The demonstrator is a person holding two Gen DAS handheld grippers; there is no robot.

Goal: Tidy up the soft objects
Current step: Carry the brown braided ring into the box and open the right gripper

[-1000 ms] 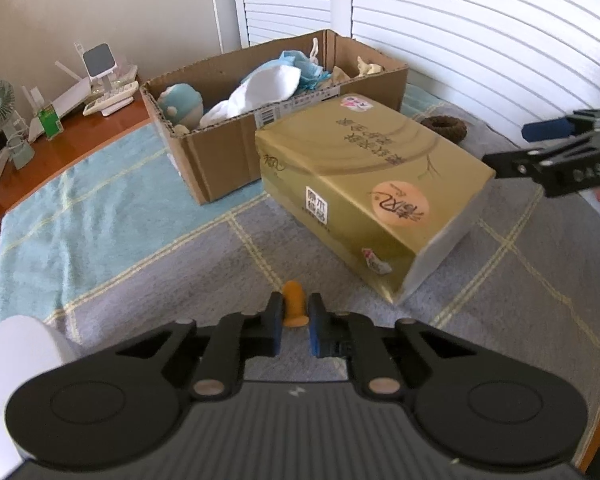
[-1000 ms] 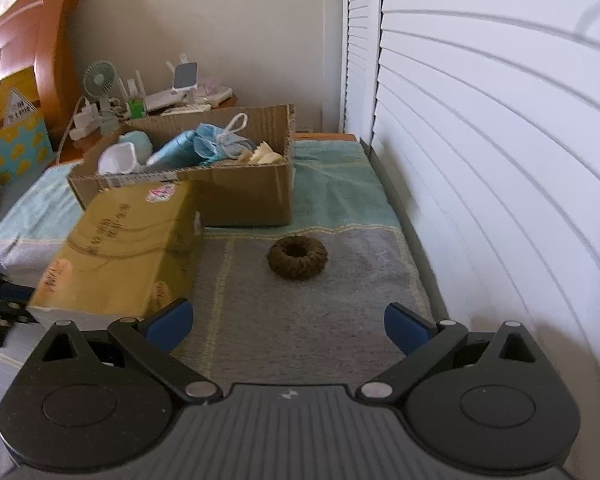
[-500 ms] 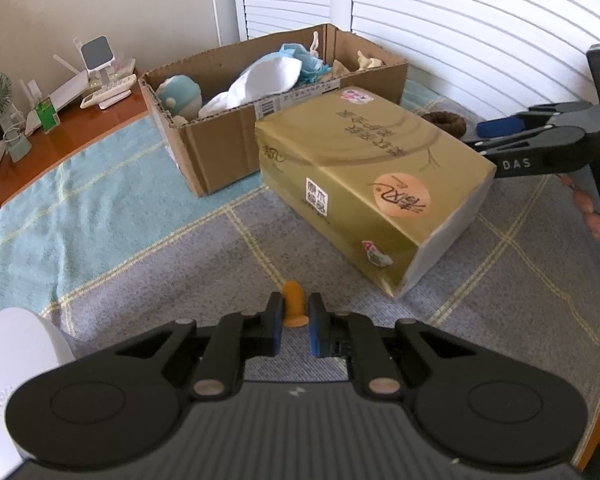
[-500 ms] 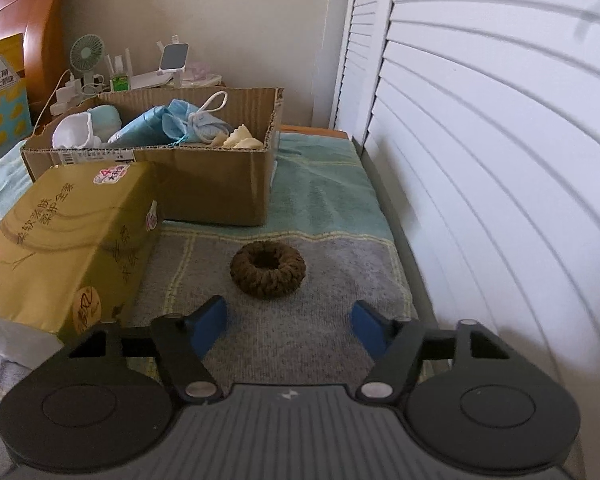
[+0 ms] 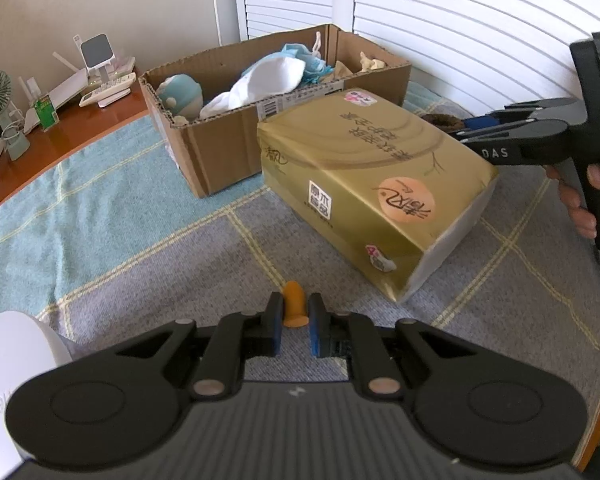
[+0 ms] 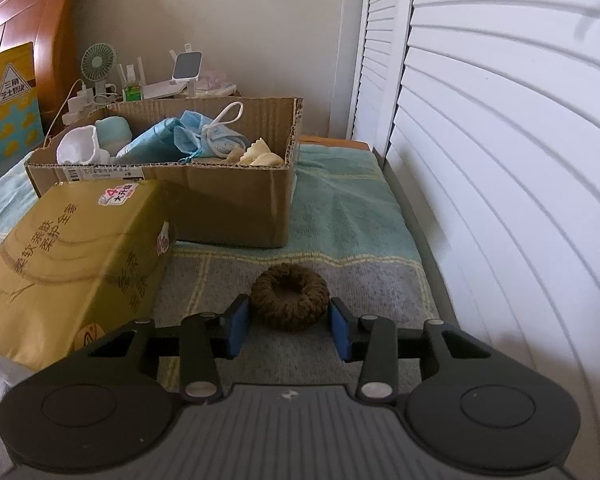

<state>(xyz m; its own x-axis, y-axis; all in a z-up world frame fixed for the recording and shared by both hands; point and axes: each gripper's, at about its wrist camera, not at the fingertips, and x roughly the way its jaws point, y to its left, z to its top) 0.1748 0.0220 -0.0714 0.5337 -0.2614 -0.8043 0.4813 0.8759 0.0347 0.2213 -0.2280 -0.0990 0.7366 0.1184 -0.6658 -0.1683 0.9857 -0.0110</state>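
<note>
Brown scrunchie (image 6: pixel 288 298) is lying flat on the bed blanket (image 6: pixel 352 216), sitting directly between the part-open right tongs (image 6: pixel 288 326), whose pads are flanking but not yet gripping it. Left tongs (image 5: pixel 293 322), further off, are pinching a small orange piece (image 5: pixel 293 307). Cardboard box (image 6: pixel 228 204) beyond is holding masks (image 6: pixel 196 136) and soft toys, with the gold tissue pack (image 6: pixel 72 248) lying beside it.

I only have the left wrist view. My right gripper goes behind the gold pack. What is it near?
Observer: A brown ring-shaped scrunchie lies on the blanket, between the right gripper's open jaws.
Operator: Are the pads touching it?
Observer: Not clearly; the pads flank its two sides, very close.
Operator: What lies beyond it?
Observer: The cardboard box stands behind it, and the gold pack sits to its left.
</note>
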